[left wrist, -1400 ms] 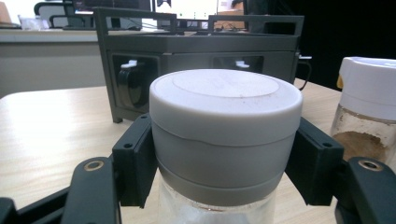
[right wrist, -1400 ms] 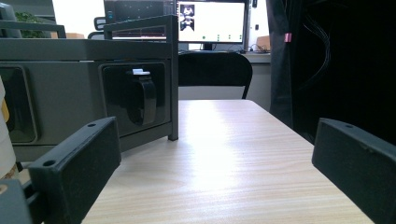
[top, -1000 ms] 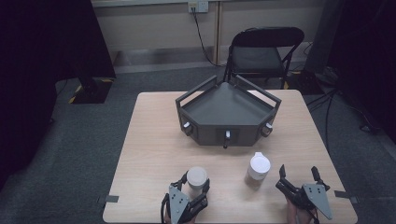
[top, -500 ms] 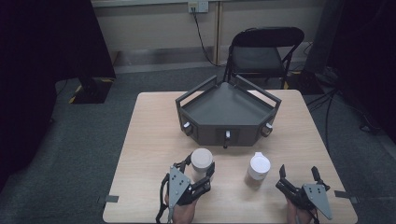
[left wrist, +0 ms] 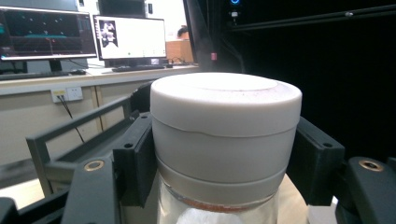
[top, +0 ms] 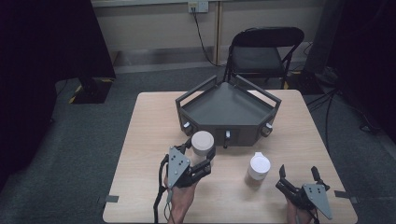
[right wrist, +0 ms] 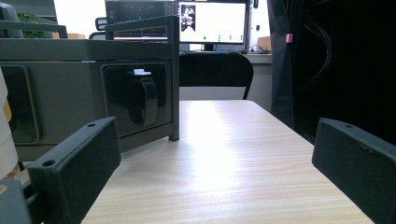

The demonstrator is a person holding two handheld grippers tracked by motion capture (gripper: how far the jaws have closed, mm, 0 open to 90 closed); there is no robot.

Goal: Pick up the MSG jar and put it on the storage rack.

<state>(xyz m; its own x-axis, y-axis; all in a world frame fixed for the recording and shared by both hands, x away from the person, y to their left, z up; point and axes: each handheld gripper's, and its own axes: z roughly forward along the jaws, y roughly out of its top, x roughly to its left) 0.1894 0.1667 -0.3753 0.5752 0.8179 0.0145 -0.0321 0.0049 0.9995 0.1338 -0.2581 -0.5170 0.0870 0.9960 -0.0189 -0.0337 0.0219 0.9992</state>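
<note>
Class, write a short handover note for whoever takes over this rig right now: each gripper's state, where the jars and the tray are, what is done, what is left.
Left gripper: shut on the held jar, jaws on its white cap, lifted clear of the table just in front of the tray.
Right gripper: open, holding nothing, low at the table's near right corner.
Second jar: upright on the table, between the grippers, untouched.
Done: first jar gripped and raised.
Left, probably: set it in the tray, which holds nothing so far, then deal with the second jar.
</note>
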